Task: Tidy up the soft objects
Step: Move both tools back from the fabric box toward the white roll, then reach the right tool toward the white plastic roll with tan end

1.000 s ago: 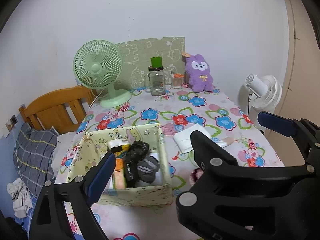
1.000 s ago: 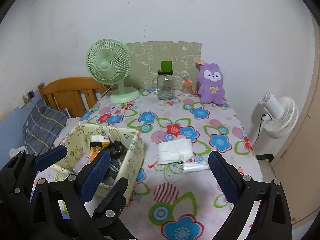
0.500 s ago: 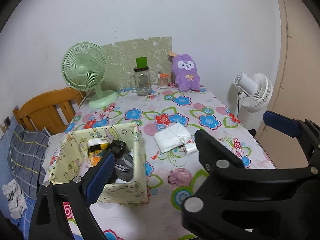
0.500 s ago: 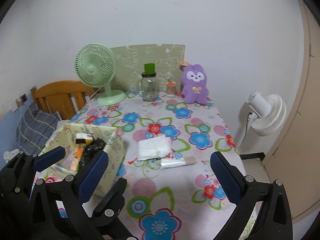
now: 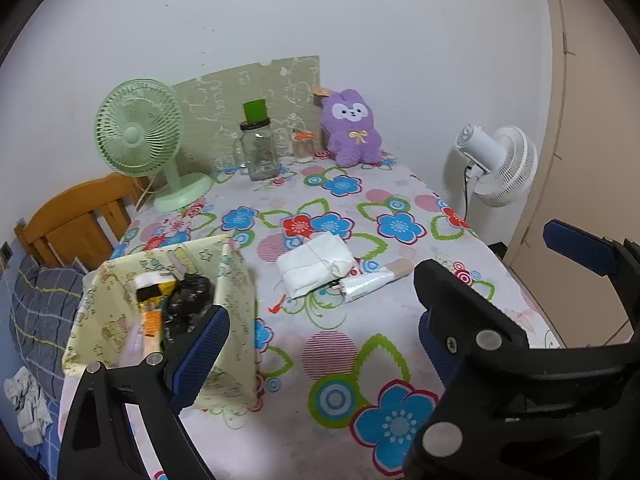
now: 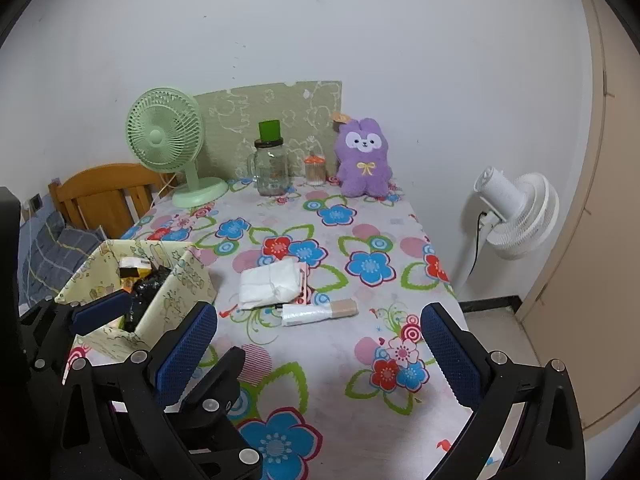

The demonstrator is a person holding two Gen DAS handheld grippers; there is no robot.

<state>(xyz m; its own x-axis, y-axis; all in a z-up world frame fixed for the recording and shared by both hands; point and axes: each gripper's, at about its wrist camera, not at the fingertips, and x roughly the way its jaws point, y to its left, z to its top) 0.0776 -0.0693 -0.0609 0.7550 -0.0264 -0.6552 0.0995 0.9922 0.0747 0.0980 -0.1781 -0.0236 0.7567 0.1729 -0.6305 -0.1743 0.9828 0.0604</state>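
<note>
1. Bed (image 5: 36,312), far left beside the table: checked grey-blue bedding and a wooden headboard (image 5: 76,220).
2. Box (image 5: 236,300), pale yellow with a cartoon print, open at the top, standing on the left part of the table. Contents: a crumpled black soft item (image 5: 188,300), a yellow-and-black packet (image 5: 154,286) and an orange item (image 5: 151,322); the rest cannot be made out.
3. Left tongs (image 5: 320,344), hovering above the near edge of the table, blue-padded jaws spread wide, nothing between them. The left jaw stands in front of the box's near corner.
4. Green desk fan (image 5: 138,132), upright at the back left of the table.
5. Table (image 5: 280,200), covered by a flower-print cloth in blue, red and green.
6. Glass jar (image 5: 262,154) with a green cup on its lid, back centre, in front of a green printed board (image 5: 256,84) leaning on the wall; a small orange-capped jar (image 5: 303,146) just beside it.
7. White folded cloth bundle (image 5: 314,266), tied with string, lying mid-table, to the right of the box and apart from it.
8. White tube (image 5: 376,280) with a tan cap, lying just beside the bundle on its near right.
9. Purple plush rabbit (image 5: 352,128), sitting upright at the back right of the table against the wall.
10. Right tongs (image 6: 320,352), hovering over the near table edge, jaws wide apart, holding nothing.
11. White standing fan (image 5: 500,164), on the floor, right of the table.
</note>
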